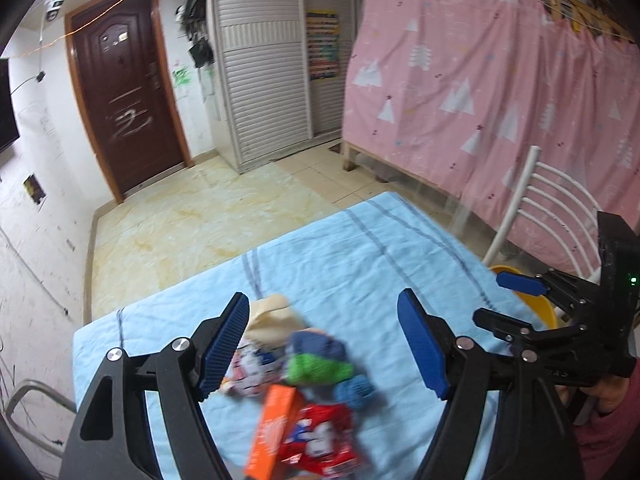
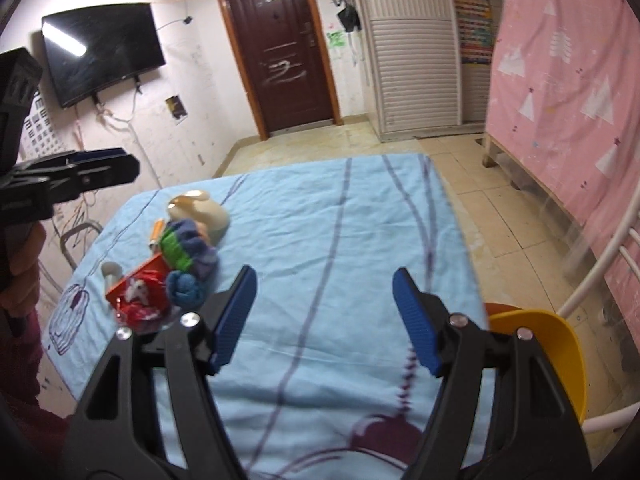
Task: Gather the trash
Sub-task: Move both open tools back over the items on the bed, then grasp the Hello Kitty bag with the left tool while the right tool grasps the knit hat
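The heap of trash (image 2: 168, 276) lies near the left edge of the blue tablecloth (image 2: 340, 240), and motion blur smears most of it in the left wrist view. A red wrapper (image 1: 320, 440) is cut off by the bottom of that picture, and its print cannot be read. An orange box (image 1: 272, 428) leans across it, its long axis running from the near edge toward the middle of the table. Behind sit a green and blue bundle (image 1: 320, 360) and a cream object (image 2: 200, 212), partly hidden. The left gripper (image 1: 324, 348) hangs over the heap, fingers spread, nothing between them. The right gripper (image 2: 324, 316) is likewise spread over bare cloth beside a yellow bowl (image 2: 548, 352).
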`<action>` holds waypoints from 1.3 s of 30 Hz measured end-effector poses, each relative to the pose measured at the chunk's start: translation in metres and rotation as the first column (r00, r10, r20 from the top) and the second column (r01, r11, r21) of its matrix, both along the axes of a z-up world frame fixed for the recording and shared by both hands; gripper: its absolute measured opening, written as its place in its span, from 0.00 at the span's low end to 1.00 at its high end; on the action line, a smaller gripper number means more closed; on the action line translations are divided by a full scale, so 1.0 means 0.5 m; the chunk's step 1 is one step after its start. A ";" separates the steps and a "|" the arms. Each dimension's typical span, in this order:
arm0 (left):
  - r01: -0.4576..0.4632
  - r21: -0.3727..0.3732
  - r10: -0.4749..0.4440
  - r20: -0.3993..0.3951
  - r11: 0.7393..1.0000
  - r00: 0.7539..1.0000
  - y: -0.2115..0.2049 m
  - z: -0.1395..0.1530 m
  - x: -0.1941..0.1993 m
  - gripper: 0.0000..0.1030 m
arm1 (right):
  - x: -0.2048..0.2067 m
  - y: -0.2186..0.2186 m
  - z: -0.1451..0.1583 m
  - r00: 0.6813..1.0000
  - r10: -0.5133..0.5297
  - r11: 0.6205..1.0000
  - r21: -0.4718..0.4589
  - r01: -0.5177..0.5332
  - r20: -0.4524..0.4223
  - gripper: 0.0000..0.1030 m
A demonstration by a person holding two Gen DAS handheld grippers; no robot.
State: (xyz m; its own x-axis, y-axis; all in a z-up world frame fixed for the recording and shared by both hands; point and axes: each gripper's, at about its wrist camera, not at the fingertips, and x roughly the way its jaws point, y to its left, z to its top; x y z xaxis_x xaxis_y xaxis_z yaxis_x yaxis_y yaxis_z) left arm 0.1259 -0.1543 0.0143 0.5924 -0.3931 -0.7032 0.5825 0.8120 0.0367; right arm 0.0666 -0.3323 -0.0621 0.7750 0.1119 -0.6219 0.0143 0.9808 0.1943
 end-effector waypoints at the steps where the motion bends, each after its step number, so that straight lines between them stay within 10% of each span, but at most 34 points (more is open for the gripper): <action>1: -0.010 0.003 0.010 -0.003 1.000 1.000 0.011 -0.003 0.007 0.66 | 0.006 0.012 0.001 1.000 0.013 1.000 -0.003 -0.013 -0.003 0.67; 13: -0.079 0.051 0.083 -0.083 0.996 0.993 0.108 -0.078 0.091 0.66 | 0.057 0.115 -0.001 0.995 0.097 0.994 -0.036 -0.098 -0.034 0.72; 25: 0.005 0.157 0.013 -0.114 0.988 0.993 0.089 -0.148 0.125 0.66 | 0.095 0.164 -0.002 0.987 0.152 0.987 -0.036 -0.154 -0.054 0.81; 35: 0.084 0.108 -0.062 -0.189 0.991 0.980 0.080 -0.187 0.157 0.66 | 0.134 0.196 -0.008 0.979 0.190 0.981 -0.028 -0.193 -0.081 0.81; 39: 0.126 0.020 -0.117 -0.241 0.992 0.963 0.087 -0.208 0.166 0.42 | 0.151 0.205 -0.013 0.977 0.193 0.981 -0.016 -0.196 -0.091 0.81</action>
